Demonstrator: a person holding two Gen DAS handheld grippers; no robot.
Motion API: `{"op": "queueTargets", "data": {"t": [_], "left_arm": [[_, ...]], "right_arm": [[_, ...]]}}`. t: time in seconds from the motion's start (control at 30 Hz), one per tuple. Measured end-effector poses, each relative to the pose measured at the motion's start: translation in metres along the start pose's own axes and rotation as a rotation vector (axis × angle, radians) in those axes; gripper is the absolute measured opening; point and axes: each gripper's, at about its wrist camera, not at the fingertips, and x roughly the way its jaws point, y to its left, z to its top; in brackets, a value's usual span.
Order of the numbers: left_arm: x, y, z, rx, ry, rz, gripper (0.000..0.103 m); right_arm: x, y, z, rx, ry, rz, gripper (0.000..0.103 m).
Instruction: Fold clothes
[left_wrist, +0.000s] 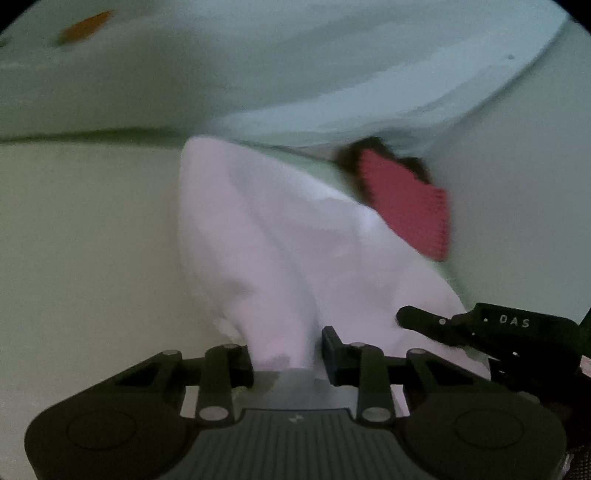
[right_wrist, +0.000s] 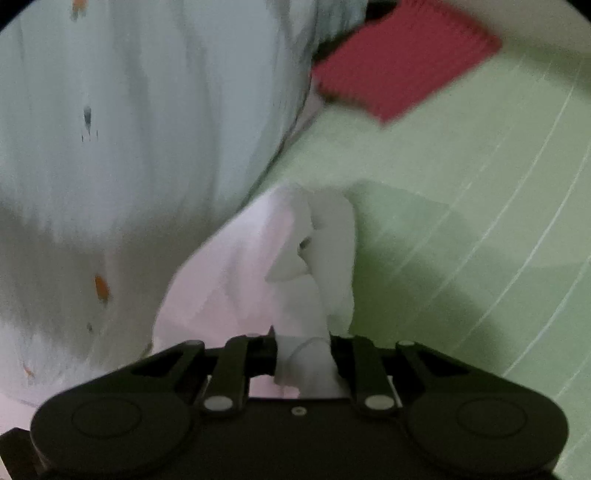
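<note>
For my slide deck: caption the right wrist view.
Right tongs shut on a white garment above a green striped sheet, red ribbed cloth beyond.

Red ribbed pad (right_wrist: 402, 59) (blurred, perhaps a mat), pale green striped sheet (right_wrist: 480, 192), light blue speckled fabric (right_wrist: 129, 129)

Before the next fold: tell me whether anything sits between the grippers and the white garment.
Nothing visible does. The left gripper and the right gripper each already have the white garment bunched between their jaws. The red ribbed item lies beyond it on the green sheet.
</note>
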Motion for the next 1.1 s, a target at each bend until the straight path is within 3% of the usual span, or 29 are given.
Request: {"op": "queueTargets", "data": {"t": [0.1, 0.3, 0.43, 0.53, 0.6, 0.63, 0.67, 0.7, 0.73, 0.87, 0.9, 0.93, 1.0, 1.1], "left_arm": [[0.025, -0.043, 0.016, 0.033, -0.017, -0.064, 0.033], [0.096, -0.147, 0.055, 0.098, -0.091, -0.183, 0.033], [0.145, -0.2, 0.096, 0.108, -0.169, -0.245, 0.034], [0.185, -0.224, 0.131, 0.089, -0.236, -0.252, 0.036], [0.218, -0.236, 0.152, 0.104, -0.265, -0.209, 0.049], [0.236, -0.241, 0.161, 0.141, -0.255, -0.161, 0.068], [0.255, -0.244, 0.167, 0.189, -0.23, -0.107, 0.088], [0.27, -0.244, 0.169, 0.233, -0.2, -0.058, 0.092], [0.285, -0.243, 0.169, 0.275, -0.164, -0.012, 0.093], [0.315, -0.217, 0.145, 0.41, -0.064, 0.101, 0.093], [0.318, -0.209, 0.139, 0.429, -0.051, 0.122, 0.093], [0.317, -0.201, 0.133, 0.426, -0.05, 0.134, 0.093], [0.308, -0.186, 0.129, 0.403, -0.055, 0.132, 0.093], [0.278, -0.176, 0.121, 0.403, -0.093, 0.131, 0.095]], "right_arm": [[-0.026, -0.014, 0.032, 0.004, -0.072, -0.026, 0.017], [-0.067, -0.055, 0.13, -0.01, -0.219, -0.076, 0.017], [-0.074, -0.056, 0.21, -0.138, -0.302, -0.131, 0.017], [-0.063, -0.052, 0.273, -0.231, -0.36, -0.16, 0.017], [-0.043, -0.047, 0.306, -0.329, -0.393, -0.198, 0.021], [-0.026, -0.045, 0.322, -0.395, -0.397, -0.24, 0.028], [-0.01, -0.049, 0.325, -0.407, -0.379, -0.289, 0.037], [0.006, -0.052, 0.327, -0.418, -0.361, -0.337, 0.053], [0.023, -0.056, 0.33, -0.43, -0.342, -0.386, 0.06], [0.089, -0.069, 0.34, -0.473, -0.266, -0.581, 0.065], [0.105, -0.073, 0.343, -0.483, -0.246, -0.628, 0.075], [0.104, -0.08, 0.334, -0.447, -0.253, -0.606, 0.084], [0.102, -0.094, 0.316, -0.376, -0.267, -0.562, 0.088], [0.087, -0.096, 0.276, -0.349, -0.27, -0.572, 0.093]]}}
